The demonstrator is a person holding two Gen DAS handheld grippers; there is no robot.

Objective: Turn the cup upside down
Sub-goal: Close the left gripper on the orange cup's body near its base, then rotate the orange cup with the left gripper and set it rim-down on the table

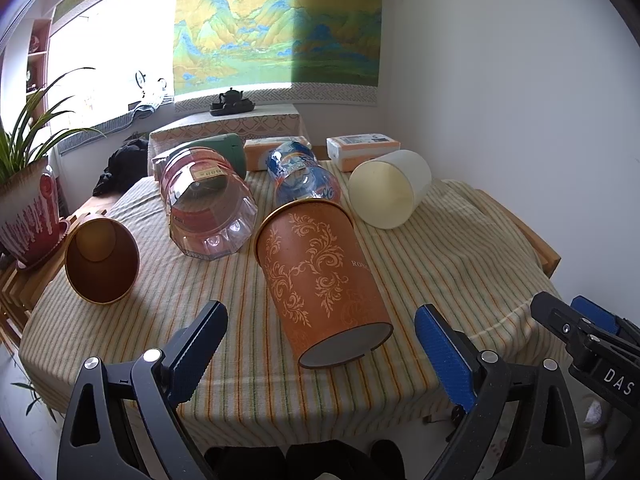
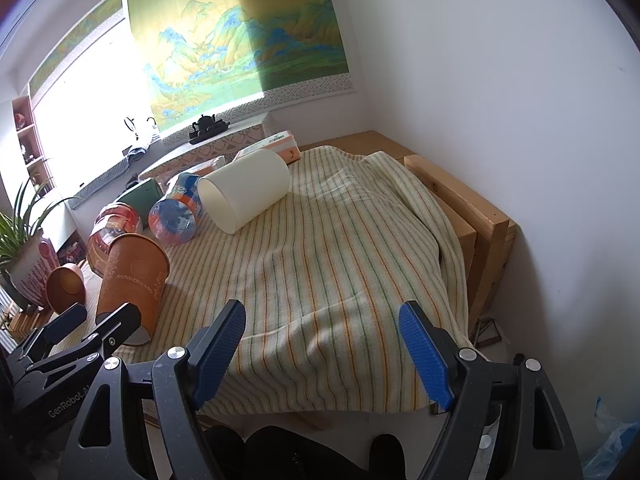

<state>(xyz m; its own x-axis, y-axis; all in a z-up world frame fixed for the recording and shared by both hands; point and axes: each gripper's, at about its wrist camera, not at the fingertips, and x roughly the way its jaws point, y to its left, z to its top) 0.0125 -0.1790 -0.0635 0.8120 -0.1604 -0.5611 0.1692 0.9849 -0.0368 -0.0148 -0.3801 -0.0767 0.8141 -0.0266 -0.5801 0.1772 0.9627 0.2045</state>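
An orange patterned paper cup point(image 1: 320, 280) lies on its side on the striped tablecloth, base toward me; it also shows in the right wrist view point(image 2: 134, 276). My left gripper point(image 1: 320, 344) is open, its blue pads on either side of the cup's base without touching it. A smaller gold-lined cup point(image 1: 102, 260) lies on its side at the left, mouth toward me. A cream cup point(image 1: 388, 188) lies on its side at the back right; it also shows in the right wrist view point(image 2: 244, 192). My right gripper point(image 2: 322, 340) is open and empty above the cloth's front edge.
A clear red-labelled jar point(image 1: 208, 208) and a blue plastic bottle point(image 1: 304, 180) lie on their sides behind the orange cup. Orange-white packets point(image 1: 362, 148) sit at the back. A potted plant point(image 1: 28, 208) stands at the left. The wooden table edge point(image 2: 480, 216) and wall are at the right.
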